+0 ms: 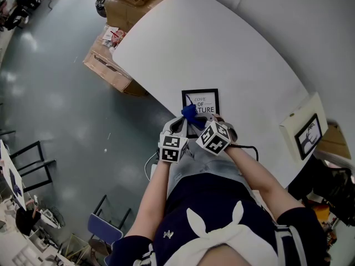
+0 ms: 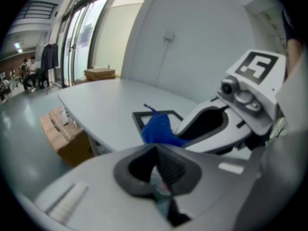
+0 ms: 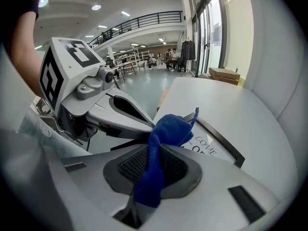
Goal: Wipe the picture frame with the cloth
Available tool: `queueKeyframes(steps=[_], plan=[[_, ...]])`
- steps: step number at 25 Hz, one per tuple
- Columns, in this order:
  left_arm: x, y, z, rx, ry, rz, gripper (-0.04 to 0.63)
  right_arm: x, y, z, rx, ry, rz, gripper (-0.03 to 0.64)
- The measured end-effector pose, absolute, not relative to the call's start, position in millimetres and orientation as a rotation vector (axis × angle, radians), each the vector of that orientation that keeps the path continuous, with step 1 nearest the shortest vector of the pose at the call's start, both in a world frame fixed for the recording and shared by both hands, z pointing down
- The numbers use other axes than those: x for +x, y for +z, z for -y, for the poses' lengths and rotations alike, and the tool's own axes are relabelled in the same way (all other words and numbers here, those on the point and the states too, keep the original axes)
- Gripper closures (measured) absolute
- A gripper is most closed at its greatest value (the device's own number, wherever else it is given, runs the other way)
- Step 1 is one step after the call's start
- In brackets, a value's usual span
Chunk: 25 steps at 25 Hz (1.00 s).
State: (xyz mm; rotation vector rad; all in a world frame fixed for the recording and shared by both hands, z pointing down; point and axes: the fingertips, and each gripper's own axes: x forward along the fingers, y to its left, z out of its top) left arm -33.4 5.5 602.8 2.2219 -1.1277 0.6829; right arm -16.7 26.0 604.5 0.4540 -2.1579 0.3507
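Right gripper [image 3: 150, 173] jaws are clamping the cloth [image 3: 167, 129]. Left gripper [image 2: 156, 170] jaws are sitting together, empty. Cloth is nearing the frame's [image 1: 200, 100] 6 o'clock edge; wiping probably all remaining.

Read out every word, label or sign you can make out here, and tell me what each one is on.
"LOVE OF ...ATURE": print inside the picture frame; the blue cloth hides the start of the last word.
Labels on the cardboard boxes: too small to read.
Second frame at the table's edge: a picture, no legible words.
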Motion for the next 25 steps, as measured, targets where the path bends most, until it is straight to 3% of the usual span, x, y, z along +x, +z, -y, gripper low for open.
queueKeyframes(steps=[25], plan=[[-33,604,-6,2.227,0.683,1.114,0.594,-18,604,-62,0.46,0.407,2.109,0.549]])
